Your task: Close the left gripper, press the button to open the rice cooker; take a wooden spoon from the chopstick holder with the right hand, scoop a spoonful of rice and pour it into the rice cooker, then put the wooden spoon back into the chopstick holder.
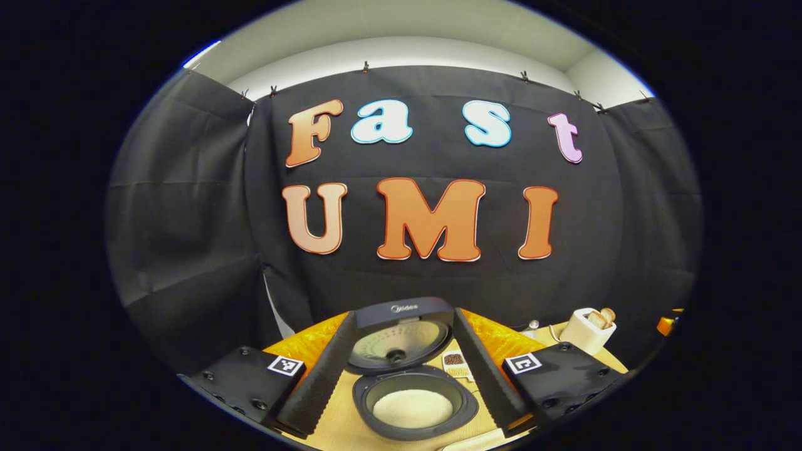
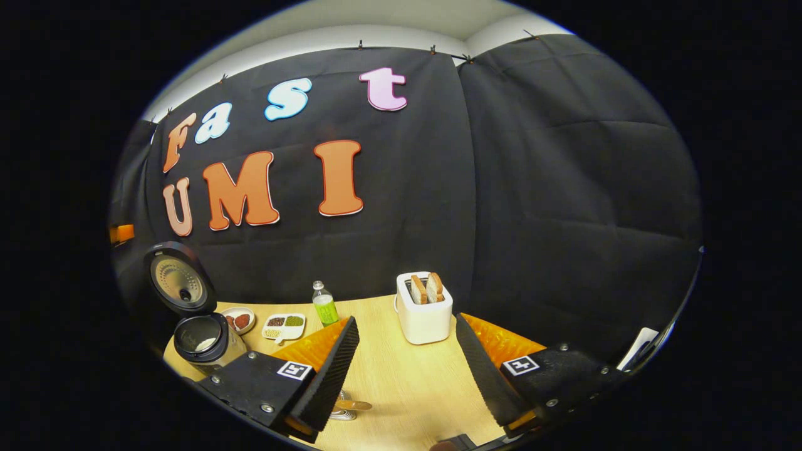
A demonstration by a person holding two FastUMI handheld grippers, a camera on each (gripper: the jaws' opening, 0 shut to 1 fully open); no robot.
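The rice cooker [image 1: 410, 376] stands open on the tabletop [image 2: 407, 382], its lid [image 1: 401, 335] tipped up at the far side with a small brand word on its rim, too small to read surely; white rice lies in the pot; the left tool [image 1: 401, 376] has its fingers apart, one on each side of the cooker; the right tool [image 2: 407, 369] also has its fingers apart and holds nothing; beyond it stand one white toaster [image 2: 424, 310] with two slices of bread, one green bottle [image 2: 324, 304], one divided dish [image 2: 284, 326] of grains and one small bowl [image 2: 239, 320]; a wooden spoon [image 2: 352, 405] end shows near the right tool's left finger.
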